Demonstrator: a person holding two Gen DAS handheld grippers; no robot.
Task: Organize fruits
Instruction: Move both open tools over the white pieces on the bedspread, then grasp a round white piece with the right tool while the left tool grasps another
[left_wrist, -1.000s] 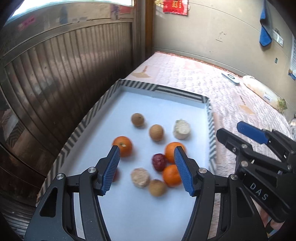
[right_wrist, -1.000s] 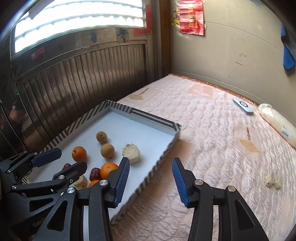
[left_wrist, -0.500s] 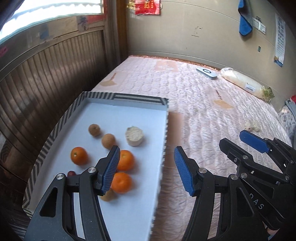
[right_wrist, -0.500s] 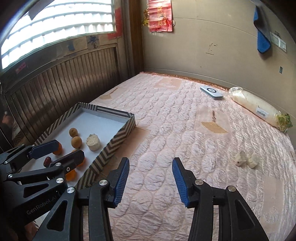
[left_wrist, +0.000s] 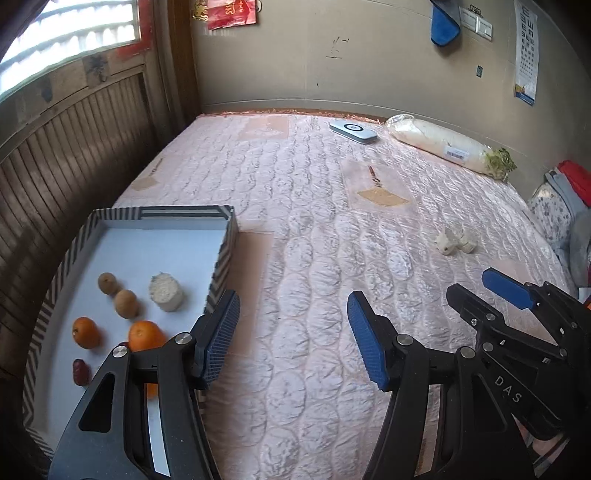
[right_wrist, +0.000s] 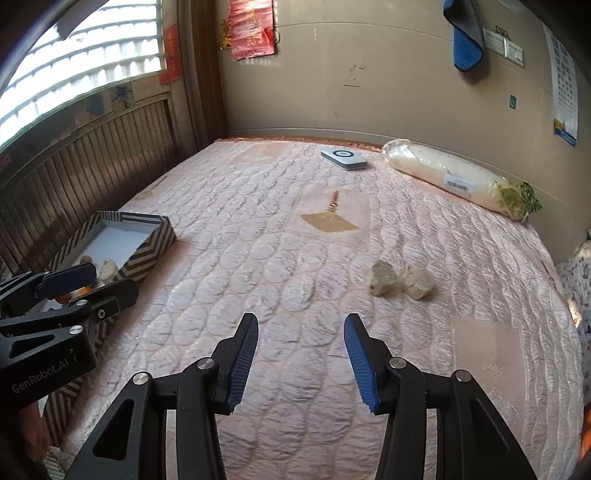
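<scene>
Fingers of both the left gripper (left_wrist: 293, 339) and the right gripper (right_wrist: 300, 363) stand wide apart, holding nothing, over the quilted mattress (right_wrist: 258, 236). Striped tray (left_wrist: 221, 254), at 9 o'clock, carries two oranges (left_wrist: 146, 335), two brown fruits (left_wrist: 125, 302), a pale cut piece (left_wrist: 166, 295) and a dark red fruit (left_wrist: 80, 371); its near end is hidden behind the left gripper. Two pale lumps (right_wrist: 400, 281) lie at 1 o'clock, their kind unclear.

Daylit window (right_wrist: 81, 62) above dark slatted panelling (left_wrist: 74, 155); beige wall (right_wrist: 369, 74) behind pink quilted mattress (right_wrist: 295, 240).
</scene>
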